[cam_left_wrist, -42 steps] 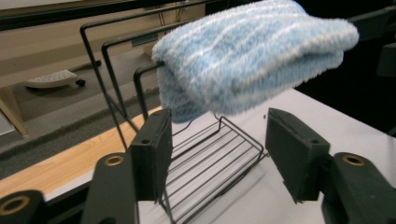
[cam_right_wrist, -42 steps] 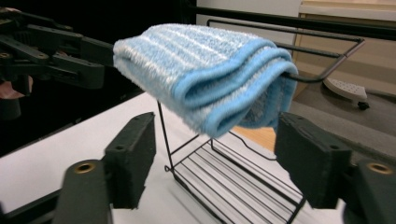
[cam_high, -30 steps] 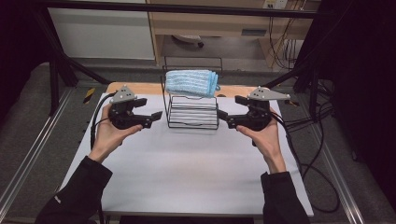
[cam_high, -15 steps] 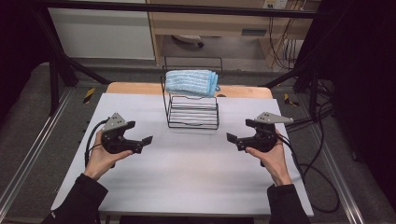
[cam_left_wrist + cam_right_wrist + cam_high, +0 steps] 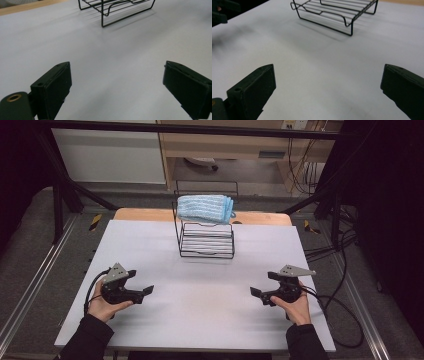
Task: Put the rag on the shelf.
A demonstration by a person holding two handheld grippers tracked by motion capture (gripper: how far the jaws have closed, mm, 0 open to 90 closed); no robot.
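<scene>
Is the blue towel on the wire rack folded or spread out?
Folded: the blue towel sits as a compact stack on the top tier of the wire rack, with layered edges showing at its right end.

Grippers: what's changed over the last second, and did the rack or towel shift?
Both hands drew back from the wire rack toward the near edge of the table. The left gripper and right gripper, jaws just opened wider, hold nothing and now sit low over the table. The rack and the folded blue towel on top stayed put.
</scene>
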